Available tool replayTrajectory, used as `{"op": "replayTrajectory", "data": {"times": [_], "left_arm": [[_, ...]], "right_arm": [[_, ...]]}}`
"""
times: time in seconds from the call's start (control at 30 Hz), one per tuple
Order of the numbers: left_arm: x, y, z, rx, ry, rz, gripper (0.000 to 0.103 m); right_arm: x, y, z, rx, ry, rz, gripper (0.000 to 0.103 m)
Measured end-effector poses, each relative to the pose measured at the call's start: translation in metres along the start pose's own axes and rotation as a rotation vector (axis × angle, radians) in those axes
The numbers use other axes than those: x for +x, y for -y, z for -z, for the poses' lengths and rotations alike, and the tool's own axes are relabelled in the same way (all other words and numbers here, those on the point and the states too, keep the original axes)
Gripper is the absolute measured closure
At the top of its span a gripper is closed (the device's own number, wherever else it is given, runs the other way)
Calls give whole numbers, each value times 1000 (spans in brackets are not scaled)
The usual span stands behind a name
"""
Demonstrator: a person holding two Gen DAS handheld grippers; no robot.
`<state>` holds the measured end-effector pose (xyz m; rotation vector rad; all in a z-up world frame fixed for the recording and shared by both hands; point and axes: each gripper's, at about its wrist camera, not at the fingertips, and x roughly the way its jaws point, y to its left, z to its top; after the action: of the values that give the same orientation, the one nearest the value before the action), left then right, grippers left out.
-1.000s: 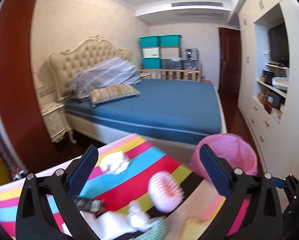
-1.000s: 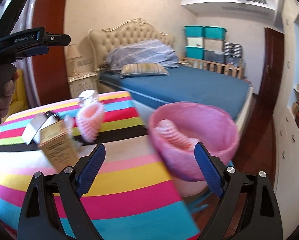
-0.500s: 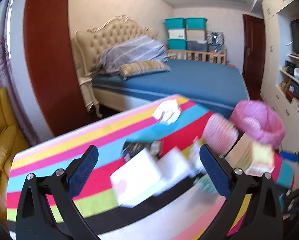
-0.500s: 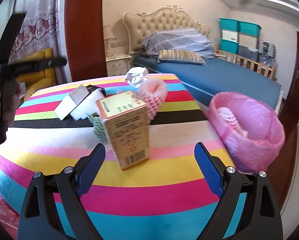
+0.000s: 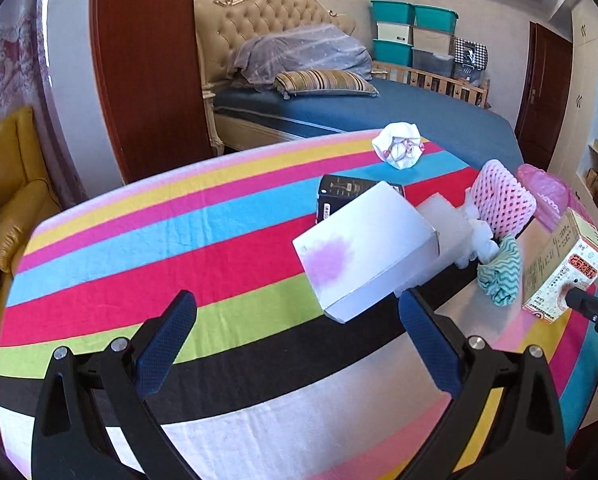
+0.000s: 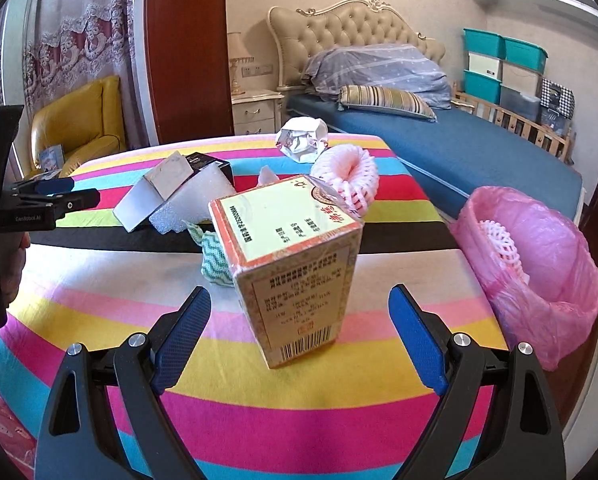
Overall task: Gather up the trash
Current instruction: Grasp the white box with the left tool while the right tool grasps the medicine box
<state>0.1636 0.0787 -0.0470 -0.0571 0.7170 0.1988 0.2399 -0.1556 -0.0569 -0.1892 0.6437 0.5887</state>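
Trash lies on a striped tablecloth (image 5: 179, 240). A white box (image 5: 363, 250) leans on a black box (image 5: 339, 192) and a foam block (image 5: 443, 224). Beyond them sit a crumpled white paper (image 5: 399, 146), a pink foam net (image 5: 501, 200), a green wavy cloth (image 5: 501, 272) and a yellow carton (image 5: 559, 268). My left gripper (image 5: 297, 344) is open, just short of the white box. My right gripper (image 6: 299, 332) is open, with the yellow carton (image 6: 295, 264) standing upright just beyond its fingertips. A bin lined with a pink bag (image 6: 539, 256) stands by the table's right edge and holds a foam net.
A blue bed (image 6: 459, 148) lies behind the table, with stacked storage boxes (image 6: 503, 68) at the far wall. A yellow armchair (image 6: 79, 128) and a dark wooden panel (image 6: 187, 48) are to the left. A hand holds the left gripper (image 6: 43, 200) at the left edge.
Both views have swung left and down from the bed and bin onto the table. The left gripper came close to the white box, the right one close to the yellow carton.
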Motion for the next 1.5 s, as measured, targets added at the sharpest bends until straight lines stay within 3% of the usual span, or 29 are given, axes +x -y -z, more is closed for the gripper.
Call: {"op": "replayTrajectory", "data": {"times": [0.23, 0.3, 0.37, 0.6, 0.77, 0.9, 1.23, 1.43, 1.5], "left_arm": [[11, 16, -3, 12, -19, 74, 5], [13, 22, -5, 11, -21, 100, 5], [14, 28, -9, 8, -18, 114, 5], [25, 42, -21, -51, -36, 136, 5], [29, 41, -28, -173, -42, 172, 5], [30, 44, -34, -193, -26, 137, 5], [57, 32, -32, -313, -80, 87, 5], [67, 26, -28, -382, -96, 121, 6], [67, 25, -26, -394, -94, 126, 11]], "right_arm": [[9, -1, -4, 18, -5, -13, 20], [11, -1, -6, 22, -1, -12, 27], [11, 0, -6, 28, 9, -20, 44], [11, 2, -4, 51, 40, -19, 45], [10, 4, 0, 67, 62, -26, 44], [10, 6, 1, 73, 70, -30, 44], [9, 7, 4, 73, 77, -31, 44], [8, 7, 4, 84, 80, -37, 44], [8, 7, 5, 89, 81, -40, 44]]}}
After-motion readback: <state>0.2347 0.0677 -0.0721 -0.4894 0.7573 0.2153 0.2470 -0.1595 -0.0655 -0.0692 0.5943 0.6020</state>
